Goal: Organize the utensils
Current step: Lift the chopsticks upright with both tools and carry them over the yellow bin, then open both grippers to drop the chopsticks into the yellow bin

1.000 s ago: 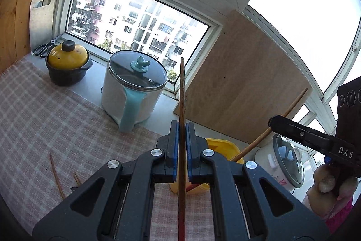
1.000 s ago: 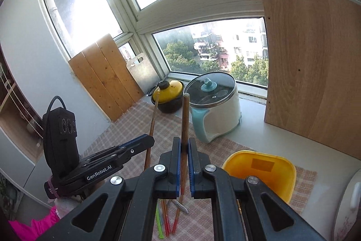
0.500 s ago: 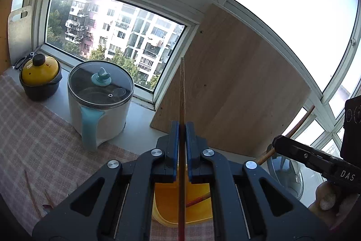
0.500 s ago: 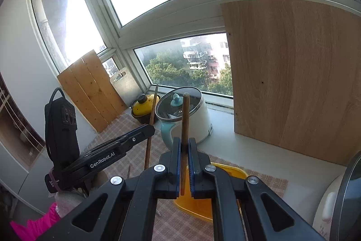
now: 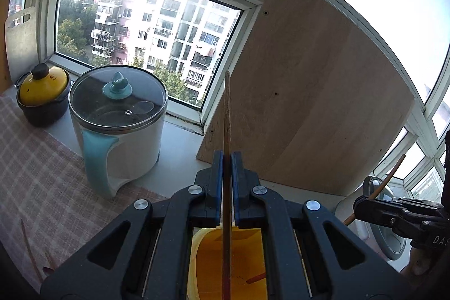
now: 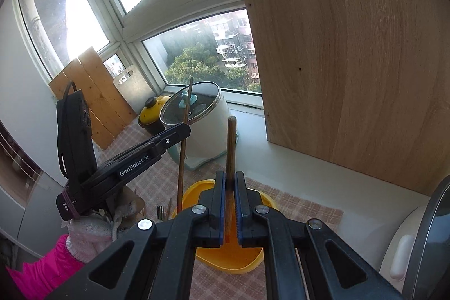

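Left chopstick (image 5: 226, 131) clenched upright in left hand-held gripper (image 5: 227, 159), over yellow tub (image 5: 225, 257); right chopstick (image 6: 231, 148) likewise in right hand-held gripper (image 6: 230, 182). Tub on checked cloth (image 5: 36, 176) on pale worktop (image 6: 295, 167); white pot (image 5: 118, 125), leaning wood board (image 5: 309, 103), bright windows behind

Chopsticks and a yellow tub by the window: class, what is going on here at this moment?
A person is sorting utensils with a set of tongs in each hand. The left tongs are shut on one wooden chopstick, and the right tongs are shut on another chopstick. Both hang over the yellow tub on the checked cloth. Neither is let go yet.
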A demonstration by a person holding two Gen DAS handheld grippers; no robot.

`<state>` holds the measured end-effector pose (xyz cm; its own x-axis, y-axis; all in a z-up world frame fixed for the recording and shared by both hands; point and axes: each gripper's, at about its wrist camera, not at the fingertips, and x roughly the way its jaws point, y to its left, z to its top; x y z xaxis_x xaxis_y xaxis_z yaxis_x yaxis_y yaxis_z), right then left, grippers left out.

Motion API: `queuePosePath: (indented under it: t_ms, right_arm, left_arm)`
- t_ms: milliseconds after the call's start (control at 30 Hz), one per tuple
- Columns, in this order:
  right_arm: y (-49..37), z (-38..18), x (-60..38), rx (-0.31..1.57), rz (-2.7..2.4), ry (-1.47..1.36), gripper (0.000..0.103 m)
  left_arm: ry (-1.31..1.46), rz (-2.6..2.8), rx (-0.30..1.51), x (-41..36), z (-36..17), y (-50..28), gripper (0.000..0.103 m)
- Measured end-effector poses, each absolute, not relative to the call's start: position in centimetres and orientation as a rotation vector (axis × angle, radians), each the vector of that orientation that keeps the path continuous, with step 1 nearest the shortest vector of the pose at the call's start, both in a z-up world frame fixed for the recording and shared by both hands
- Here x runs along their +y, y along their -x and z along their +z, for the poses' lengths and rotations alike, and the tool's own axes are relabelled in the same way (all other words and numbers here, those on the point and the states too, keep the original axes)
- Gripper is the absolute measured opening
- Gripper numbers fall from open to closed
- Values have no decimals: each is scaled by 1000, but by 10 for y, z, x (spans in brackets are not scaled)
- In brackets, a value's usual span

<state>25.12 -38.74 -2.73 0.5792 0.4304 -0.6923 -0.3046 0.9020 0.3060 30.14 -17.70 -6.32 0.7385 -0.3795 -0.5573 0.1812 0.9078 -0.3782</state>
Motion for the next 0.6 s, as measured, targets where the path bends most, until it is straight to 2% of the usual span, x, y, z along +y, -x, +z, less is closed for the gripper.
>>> queuePosePath:
  t_ms: [600]
  right_arm:
    - [-272, -73, -376, 958, 375, -169, 3]
  left_arm:
    - [229, -374, 746, -175, -76, -280, 4]
